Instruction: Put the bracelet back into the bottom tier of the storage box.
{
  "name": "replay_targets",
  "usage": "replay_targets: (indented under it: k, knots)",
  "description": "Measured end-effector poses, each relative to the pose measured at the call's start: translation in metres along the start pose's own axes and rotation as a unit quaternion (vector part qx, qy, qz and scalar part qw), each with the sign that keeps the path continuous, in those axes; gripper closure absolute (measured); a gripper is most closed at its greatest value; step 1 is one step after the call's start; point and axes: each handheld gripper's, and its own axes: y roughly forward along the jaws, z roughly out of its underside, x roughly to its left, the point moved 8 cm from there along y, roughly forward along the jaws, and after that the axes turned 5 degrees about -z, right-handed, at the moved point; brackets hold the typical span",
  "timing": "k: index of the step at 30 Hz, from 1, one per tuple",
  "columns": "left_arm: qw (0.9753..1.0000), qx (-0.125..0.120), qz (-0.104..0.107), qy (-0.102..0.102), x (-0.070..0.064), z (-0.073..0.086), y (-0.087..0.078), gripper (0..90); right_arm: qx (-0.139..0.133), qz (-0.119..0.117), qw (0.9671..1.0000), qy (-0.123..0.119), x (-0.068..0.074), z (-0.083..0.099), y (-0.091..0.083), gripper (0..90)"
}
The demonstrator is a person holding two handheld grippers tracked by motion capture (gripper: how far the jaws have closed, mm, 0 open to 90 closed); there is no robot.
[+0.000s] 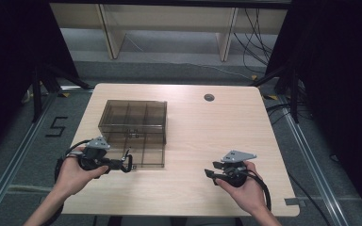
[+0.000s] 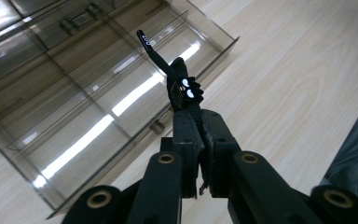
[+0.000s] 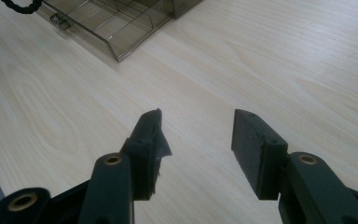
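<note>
A smoky clear plastic box [image 1: 132, 117] with divided compartments lies on the left half of the pale wooden table [image 1: 217, 136]. At its front edge my left gripper [image 1: 122, 164] is shut on a black looped band [image 1: 128, 162]. In the left gripper view the jaws [image 2: 199, 122] pinch that black band [image 2: 184, 88], which carries a small charm with white eyes and pokes up over the box [image 2: 74, 93]. My right gripper [image 1: 209, 175] is held low over the front right of the table. Its jaws [image 3: 196, 126] stand open with nothing between them, and the box [image 3: 116, 23] and the band's loop [image 3: 21, 7] lie beyond.
A round cable hole [image 1: 209, 97] sits near the table's far edge. Bare wood spans the middle and right of the table. Beyond the table stand wooden frame legs [image 1: 111, 33] and loose cables [image 1: 257, 33]. A "5" [image 1: 56, 126] is marked on the floor at left.
</note>
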Motion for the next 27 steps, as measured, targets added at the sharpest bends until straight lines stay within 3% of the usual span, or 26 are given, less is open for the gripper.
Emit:
replay_targets:
  k: [8,9,10,18,21,23,24,26,27]
  knots:
    - [0.9999,0.006,-0.011,-0.004,0.015,0.001,-0.004,84.3,0.002,0.003,1.0,0.001,0.0,0.0,0.001,52.8]
    - [0.9998,0.009,-0.011,0.01,0.018,0.002,-0.006,84.2,0.003,0.001,1.0,0.004,0.001,0.0,0.001,52.8]
    - [0.9999,0.01,-0.013,0.004,0.019,0.002,-0.006,84.0,0.006,0.0,0.9999,0.016,0.003,0.001,0.001,52.8]
    - [0.9994,0.026,-0.021,0.012,0.03,0.003,-0.009,83.3,0.002,0.0,0.9999,0.01,0.002,0.001,0.002,52.5]
    - [0.9994,0.027,-0.02,0.005,0.033,0.001,-0.011,84.2,0.002,0.0,1.0,0.009,0.002,0.001,0.002,52.4]
    - [0.9993,0.026,-0.027,0.005,0.036,0.001,-0.012,88.5,0.0,-0.002,1.0,0.007,0.002,0.0,0.002,52.4]
    - [0.9989,0.032,-0.035,-0.002,0.037,0.002,-0.011,89.6,0.0,-0.002,1.0,-0.002,0.001,0.001,0.003,52.6]
    - [0.9984,0.041,-0.039,0.006,0.038,0.005,-0.01,89.8,0.004,-0.001,1.0,0.002,0.002,0.001,0.002,52.9]
    - [0.9984,0.046,-0.033,0.002,0.038,0.006,-0.01,89.7,0.005,0.0,1.0,0.001,0.003,0.001,0.001,52.9]
